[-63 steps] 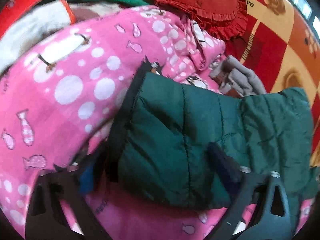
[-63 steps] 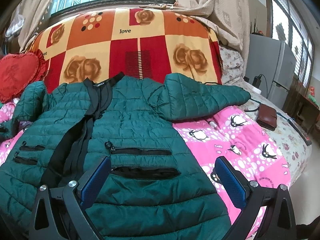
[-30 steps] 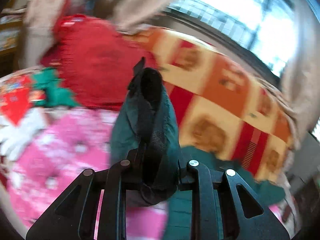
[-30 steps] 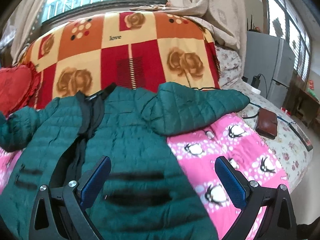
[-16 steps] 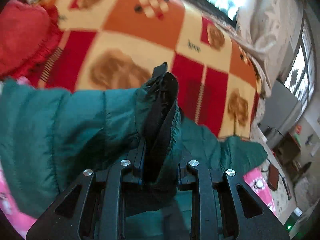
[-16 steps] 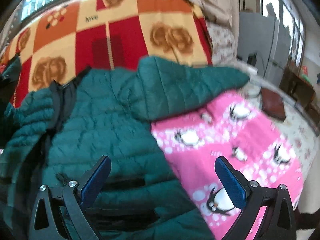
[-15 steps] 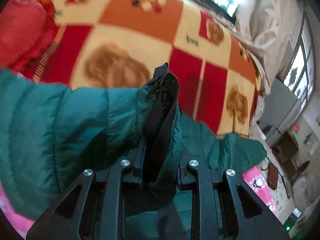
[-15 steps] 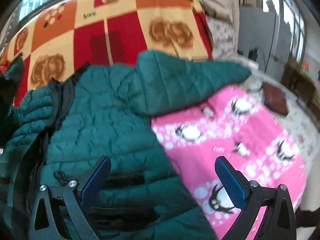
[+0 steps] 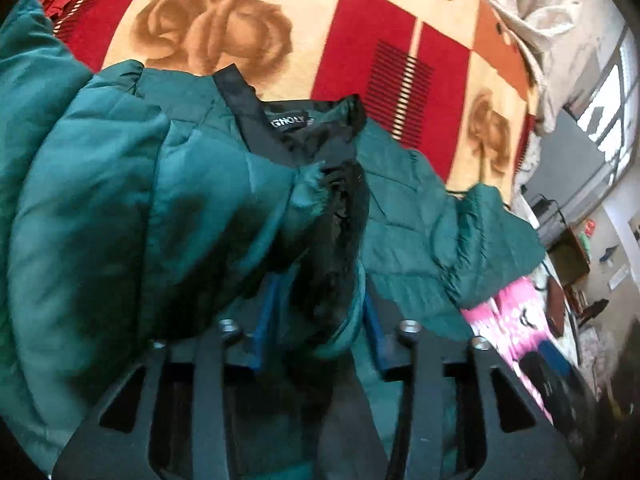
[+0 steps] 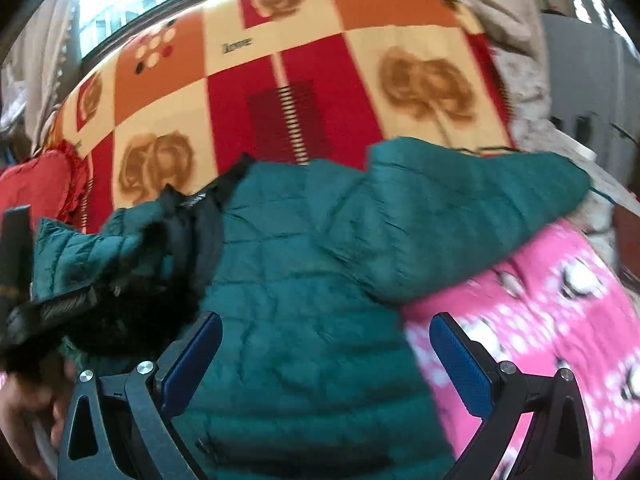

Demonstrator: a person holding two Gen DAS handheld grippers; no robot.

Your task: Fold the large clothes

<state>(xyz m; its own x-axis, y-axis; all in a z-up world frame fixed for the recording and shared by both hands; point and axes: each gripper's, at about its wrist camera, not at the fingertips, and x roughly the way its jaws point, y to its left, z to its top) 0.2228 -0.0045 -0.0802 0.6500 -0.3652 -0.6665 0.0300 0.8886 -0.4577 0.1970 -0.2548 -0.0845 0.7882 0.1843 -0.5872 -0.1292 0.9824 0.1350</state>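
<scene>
Left gripper (image 9: 316, 312): jaws have just been opening, sleeve cuff (image 9: 332, 216) loose between them, released across the green jacket (image 10: 288, 288). Right gripper (image 10: 324, 364): wide open, empty, poised for the other sleeve (image 10: 460, 208).

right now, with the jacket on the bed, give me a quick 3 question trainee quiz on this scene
1. True or false: the right gripper is clamped on the green jacket.
2. What lies between the left gripper fingers?
3. The far sleeve lies partly on: A) the pink penguin blanket B) the floor C) a chair.

Key: 1 false, its jaws stand wide open. 2 the jacket's black-trimmed cuff; the jaws have just been opening. 3 A.
</scene>
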